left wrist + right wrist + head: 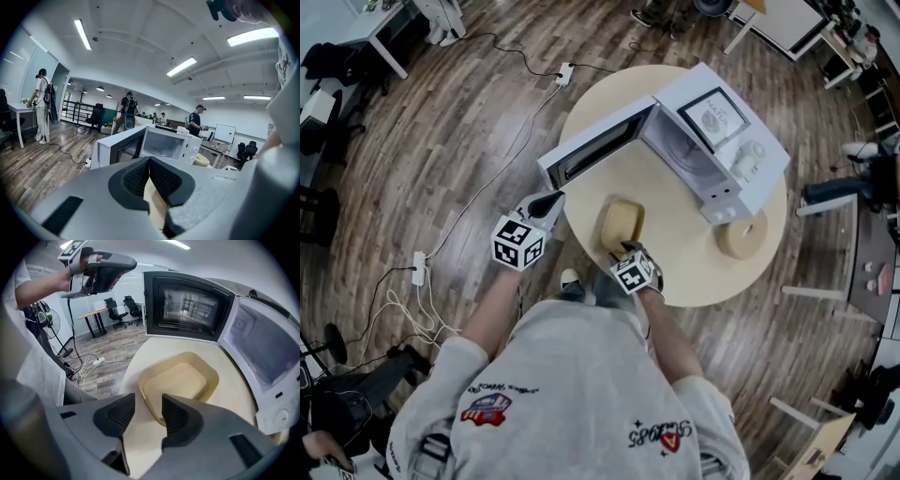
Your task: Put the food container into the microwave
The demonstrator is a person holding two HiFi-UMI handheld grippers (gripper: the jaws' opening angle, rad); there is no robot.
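Note:
A shallow beige food container (622, 223) lies on the round table (675, 272) in front of the white microwave (717, 141), whose door (591, 155) stands swung wide open to the left. My right gripper (625, 247) points steeply down at the container's near edge. In the right gripper view the container (180, 380) has its near rim between the jaws of that gripper (148, 401); the pads stand apart and do not press on it. My left gripper (555, 197) hovers by the door's outer corner; its fingertips (149, 160) meet with nothing held.
A roll of tape (741, 234) sits on the table right of the microwave. Cables and a power strip (418, 267) trail over the wooden floor at the left. Desks, chairs and several people stand in the room beyond.

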